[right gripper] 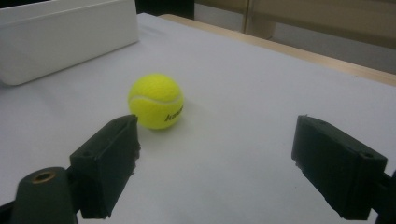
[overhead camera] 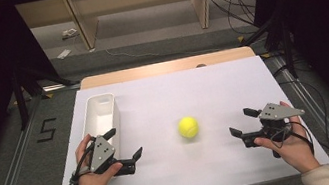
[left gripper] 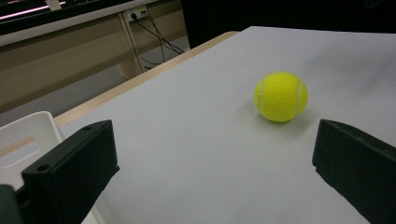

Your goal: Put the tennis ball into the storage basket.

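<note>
A yellow tennis ball (overhead camera: 188, 127) lies on the white sheet (overhead camera: 178, 95) that covers the table, roughly midway between the two grippers and touching neither. Taking the ball as the landmark: the left gripper (overhead camera: 124, 144) sits to its left, near the front end of a long white tray (overhead camera: 100, 116), its jaws spread wide with nothing between them. The right gripper (overhead camera: 244, 122) sits to the ball's right, also released, jaws wide apart and empty. Each is held in a hand, the left hand (overhead camera: 93, 178) and the right hand (overhead camera: 290, 145), with the forearms cut off by the bottom edge.

In the left gripper view the ball (left gripper: 281, 96) rests beyond the jaws, closer to the right-hand one, and only a corner of the tray (left gripper: 28, 135) shows at the left edge. In the right gripper view the ball (right gripper: 156, 101) lies just past the left-hand jaw (the printed lettering on it is partly turned away and unreadable), with the tray's wall (right gripper: 70, 37) behind it, its top cropped.
</note>
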Demonstrator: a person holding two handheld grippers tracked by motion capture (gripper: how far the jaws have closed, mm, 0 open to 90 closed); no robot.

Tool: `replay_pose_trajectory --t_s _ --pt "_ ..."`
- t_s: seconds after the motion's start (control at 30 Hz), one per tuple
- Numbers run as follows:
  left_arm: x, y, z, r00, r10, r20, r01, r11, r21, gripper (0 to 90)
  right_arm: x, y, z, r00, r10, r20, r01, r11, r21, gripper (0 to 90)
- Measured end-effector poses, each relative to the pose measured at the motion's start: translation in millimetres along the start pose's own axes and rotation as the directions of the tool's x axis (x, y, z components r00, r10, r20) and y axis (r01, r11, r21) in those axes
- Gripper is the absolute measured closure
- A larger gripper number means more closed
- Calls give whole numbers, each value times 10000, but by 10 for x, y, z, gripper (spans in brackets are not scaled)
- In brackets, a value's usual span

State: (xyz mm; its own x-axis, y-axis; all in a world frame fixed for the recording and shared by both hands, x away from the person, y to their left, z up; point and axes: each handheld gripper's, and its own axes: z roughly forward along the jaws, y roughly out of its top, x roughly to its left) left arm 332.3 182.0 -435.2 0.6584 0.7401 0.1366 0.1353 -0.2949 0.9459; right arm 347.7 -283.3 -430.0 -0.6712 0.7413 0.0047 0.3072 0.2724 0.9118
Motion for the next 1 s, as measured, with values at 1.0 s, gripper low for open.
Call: replay_pose_trajectory --t_s 1.0 --pt "-2 3 -8 10000 45 -12 -45 10000 -27 0 118 58 128 9987 -323 -398 325 9995 51 160"
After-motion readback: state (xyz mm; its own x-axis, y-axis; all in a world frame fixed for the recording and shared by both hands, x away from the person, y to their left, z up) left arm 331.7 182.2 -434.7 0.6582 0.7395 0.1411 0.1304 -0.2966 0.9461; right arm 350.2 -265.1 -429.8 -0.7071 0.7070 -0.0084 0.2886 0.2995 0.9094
